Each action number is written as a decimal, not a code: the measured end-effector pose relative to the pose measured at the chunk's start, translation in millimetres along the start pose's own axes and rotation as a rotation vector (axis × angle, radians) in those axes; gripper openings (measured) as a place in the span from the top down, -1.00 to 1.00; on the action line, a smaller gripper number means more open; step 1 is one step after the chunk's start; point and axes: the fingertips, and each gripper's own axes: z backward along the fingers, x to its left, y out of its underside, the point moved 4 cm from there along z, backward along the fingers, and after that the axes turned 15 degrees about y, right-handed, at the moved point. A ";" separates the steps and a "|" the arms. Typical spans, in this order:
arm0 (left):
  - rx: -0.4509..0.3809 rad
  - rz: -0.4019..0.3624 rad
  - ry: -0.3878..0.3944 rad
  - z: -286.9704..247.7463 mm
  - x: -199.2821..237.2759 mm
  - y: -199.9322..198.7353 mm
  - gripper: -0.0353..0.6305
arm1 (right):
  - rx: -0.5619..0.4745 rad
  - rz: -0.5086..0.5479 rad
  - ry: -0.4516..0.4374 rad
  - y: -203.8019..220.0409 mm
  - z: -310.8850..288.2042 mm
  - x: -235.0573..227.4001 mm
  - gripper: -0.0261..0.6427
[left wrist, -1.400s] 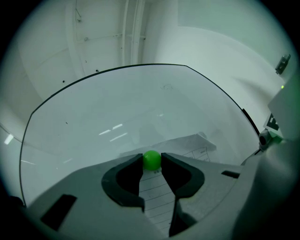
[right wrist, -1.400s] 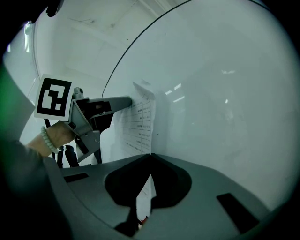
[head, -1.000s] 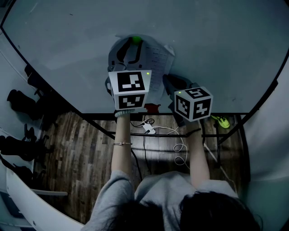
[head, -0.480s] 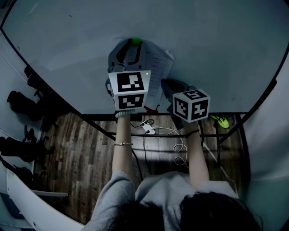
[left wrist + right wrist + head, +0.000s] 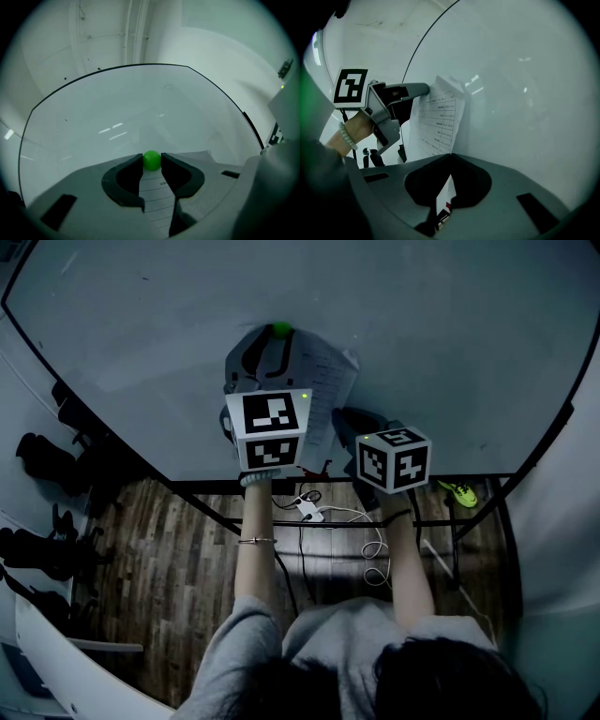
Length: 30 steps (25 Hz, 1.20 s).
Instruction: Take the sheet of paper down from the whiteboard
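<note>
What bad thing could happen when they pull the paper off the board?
1. The right gripper is pinching the bottom edge of the sheet of paper while the green magnet pins its top to the whiteboard. A pull now might tear the paper.
2. The left gripper grips that round magnet with just its jaw tips. It might pop out and fall.

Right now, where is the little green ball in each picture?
Head view: the green ball sits top middle, at the sheet of paper's upper edge on the whiteboard.
Left gripper view: the ball is low middle, pinched between the jaws.
Right gripper view: not visible.
Shared landmark: the sheet of paper shows in all three.
</note>
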 end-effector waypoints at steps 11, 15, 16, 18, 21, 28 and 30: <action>-0.020 0.004 -0.013 1.3 -3.4 -1.0 0.51 | 0.031 -0.033 -0.009 18.2 0.7 -4.2 0.92; -0.015 -0.007 -0.023 -0.6 -7.1 0.7 0.51 | 0.032 -0.048 -0.010 23.0 1.1 -9.8 0.92; -0.014 -0.010 -0.024 -0.6 -7.2 0.3 0.51 | 0.031 -0.052 -0.010 23.0 1.6 -10.5 0.92; -0.017 -0.007 -0.022 0.0 -5.9 -0.8 0.51 | 0.026 -0.057 -0.005 21.5 2.6 -10.7 0.92; -0.028 0.007 -0.006 1.4 -4.6 -0.3 0.51 | 0.014 -0.055 0.008 20.4 3.5 -12.6 0.92; -0.066 0.050 0.016 8.3 -7.9 0.3 0.51 | -0.011 -0.070 0.032 17.9 10.8 -24.0 0.92; -0.074 0.070 0.019 11.9 -8.2 1.8 0.51 | -0.017 -0.077 0.039 17.4 14.0 -27.4 0.92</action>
